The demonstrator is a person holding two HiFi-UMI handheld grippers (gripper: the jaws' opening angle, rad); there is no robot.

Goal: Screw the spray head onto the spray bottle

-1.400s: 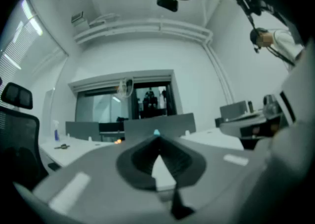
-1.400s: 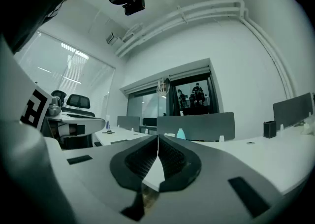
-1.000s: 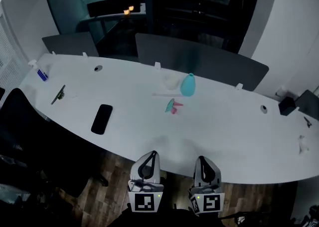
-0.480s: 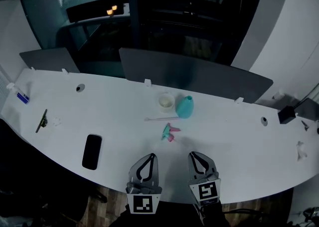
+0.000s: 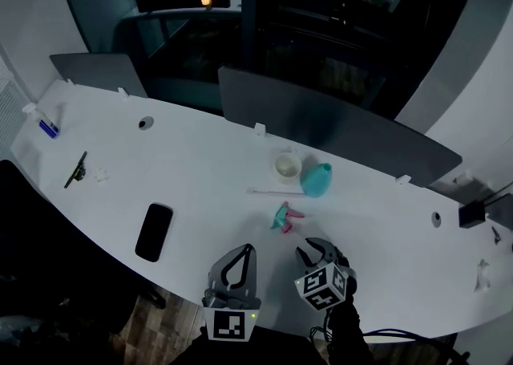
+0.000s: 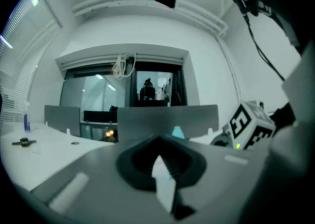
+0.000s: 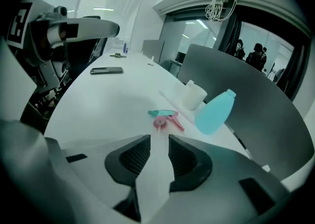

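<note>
Looking along the right gripper (image 7: 159, 142), tipped down at the white table (image 7: 98, 105), jaws slightly apart, just opened and gripping nothing; close on its left, the left gripper (image 5: 243, 251), level, clenched shut and empty. Just ahead of the right jaws, the spray head (image 7: 165, 116) on its side, long axis crosswise, pink collar facing the jaws, teal nozzle leftward; beyond it, slightly right, the spray bottle (image 7: 214, 112) beside a white cup (image 7: 195, 93), apparently upright, open neck up. In the left gripper view, only the bottle's tip above the shut jaws, spray head hidden; in the head view, collar too small to make out.
</note>
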